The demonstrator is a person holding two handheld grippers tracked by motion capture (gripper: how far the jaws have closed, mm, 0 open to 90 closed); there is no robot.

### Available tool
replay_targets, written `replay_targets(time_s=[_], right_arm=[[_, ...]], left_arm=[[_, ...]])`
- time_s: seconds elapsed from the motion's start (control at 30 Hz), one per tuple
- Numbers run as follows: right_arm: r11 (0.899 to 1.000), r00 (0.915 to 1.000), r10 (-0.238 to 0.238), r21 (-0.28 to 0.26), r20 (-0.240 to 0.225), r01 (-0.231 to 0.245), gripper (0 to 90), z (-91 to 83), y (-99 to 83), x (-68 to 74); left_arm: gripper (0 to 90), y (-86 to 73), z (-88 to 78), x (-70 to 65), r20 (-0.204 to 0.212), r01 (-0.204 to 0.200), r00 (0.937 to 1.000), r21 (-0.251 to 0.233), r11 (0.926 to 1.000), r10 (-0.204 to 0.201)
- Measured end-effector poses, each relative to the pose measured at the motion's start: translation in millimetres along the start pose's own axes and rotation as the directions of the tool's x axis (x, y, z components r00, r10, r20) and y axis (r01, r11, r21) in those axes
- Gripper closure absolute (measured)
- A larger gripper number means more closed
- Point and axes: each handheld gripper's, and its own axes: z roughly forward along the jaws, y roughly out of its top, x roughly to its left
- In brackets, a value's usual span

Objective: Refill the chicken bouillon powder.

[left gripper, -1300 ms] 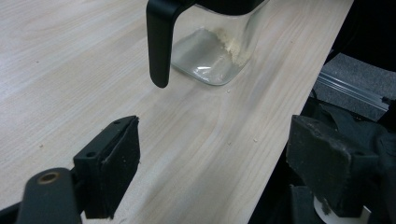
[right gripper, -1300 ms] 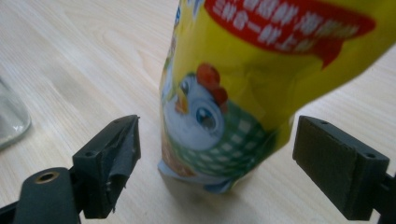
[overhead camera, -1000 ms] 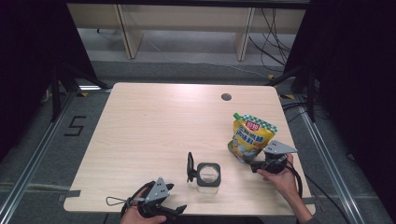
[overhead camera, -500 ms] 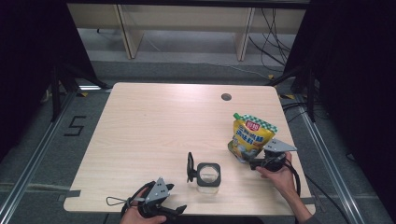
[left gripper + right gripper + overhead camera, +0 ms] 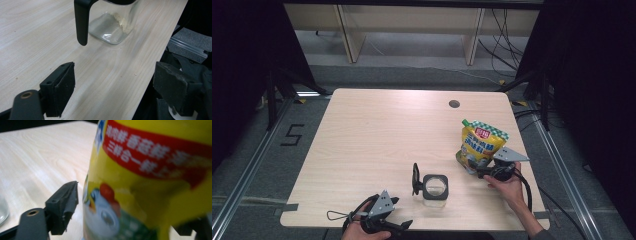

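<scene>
Pouch (image 5: 479, 145) upright near worktop (image 5: 377, 135) right edge, yellow, red label. Right gripper (image 5: 478, 169) at its base, jaws closing, pouch between, not yet pinched. Glass jar (image 5: 434, 187) near front edge, black handle. Left gripper (image 5: 404, 226) open at front edge, holding nothing.

On the bench (image 5: 377, 135), a yellow pouch (image 5: 479, 145) stands upright near the right edge, the right tongs (image 5: 476, 166) at its base. A glass jug (image 5: 434, 187) sits mid-front. The left tongs (image 5: 404, 226) rest at the near edge.
</scene>
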Motion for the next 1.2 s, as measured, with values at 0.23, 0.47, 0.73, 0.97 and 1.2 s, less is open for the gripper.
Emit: replay_targets(time_s=[0.23,0.47,0.73,0.97,1.2], right_arm=[[0.999,0.9991,-0.028,0.021,0.031,0.028,23.0,26.8,3.8,0.5],[0.999,0.9989,-0.044,0.025,0.014,0.044,27.9,26.1,6.2,4.6],[0.999,0.9995,-0.031,0.019,0.009,0.031,31.4,24.8,7.6,5.1],[1.000,1.0000,0.001,0.008,0.008,-0.002,35.6,20.3,10.1,6.1],[0.998,0.9976,-0.069,0.007,0.001,0.069,41.4,12.1,17.4,12.4]], left_arm=[[17.7,0.7,-2.4,1.4,-0.003,-0.023,0.9997,-0.009,0.9997,0.023],[18.7,1.1,-2.5,-0.5,0.004,-0.030,0.9995,0.005,0.9995,0.030],[18.7,1.3,-3.4,-0.8,0.005,-0.015,0.9999,-0.002,0.9999,0.015],[18.8,2.3,-5.9,0.4,0.004,-0.009,0.9999,0.003,1.0000,0.009],[18.8,1.5,-5.7,1.8,0.005,-0.034,0.9994,-0.021,0.9992,0.035]])
